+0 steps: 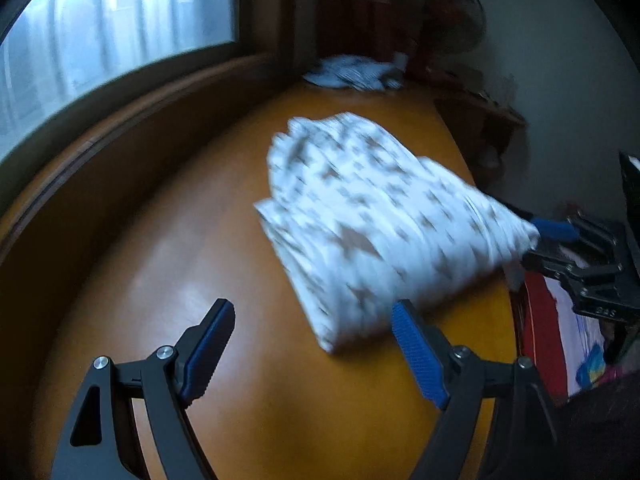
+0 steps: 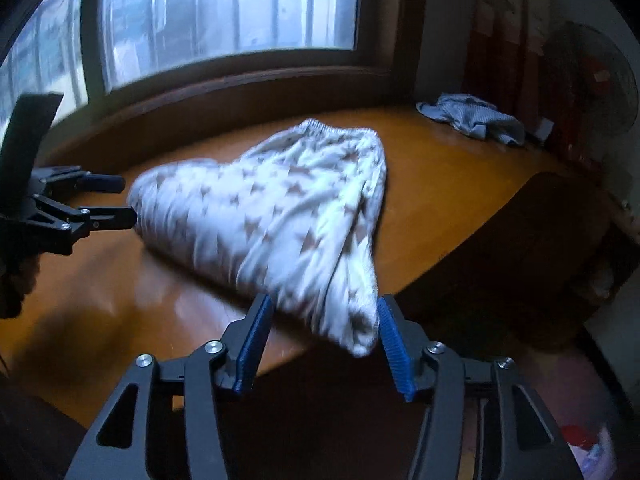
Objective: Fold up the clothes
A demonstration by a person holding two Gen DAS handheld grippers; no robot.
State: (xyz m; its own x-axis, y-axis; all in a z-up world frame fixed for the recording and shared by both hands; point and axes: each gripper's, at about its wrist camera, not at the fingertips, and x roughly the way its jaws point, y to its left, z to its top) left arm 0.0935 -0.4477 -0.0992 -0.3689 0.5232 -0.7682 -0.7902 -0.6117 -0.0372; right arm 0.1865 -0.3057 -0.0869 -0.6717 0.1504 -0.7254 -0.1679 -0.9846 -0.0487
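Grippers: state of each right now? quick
Left gripper: open, holding nothing, beside the star-print garment.
Right gripper: open, the garment's near corner hangs between its fingers, not clamped.

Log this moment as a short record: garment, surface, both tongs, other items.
garment: white star-print shorts, partly folded, elastic waistband toward the window
surface: glossy orange-brown wooden table; one end of the shorts hangs past its near edge
left tongs: open, holding nothing, beside the shorts
right tongs: open, the overhanging end of the shorts between the fingers, no grip visible
other items: crumpled striped grey garment at the far corner; window behind the table; fan by the wall
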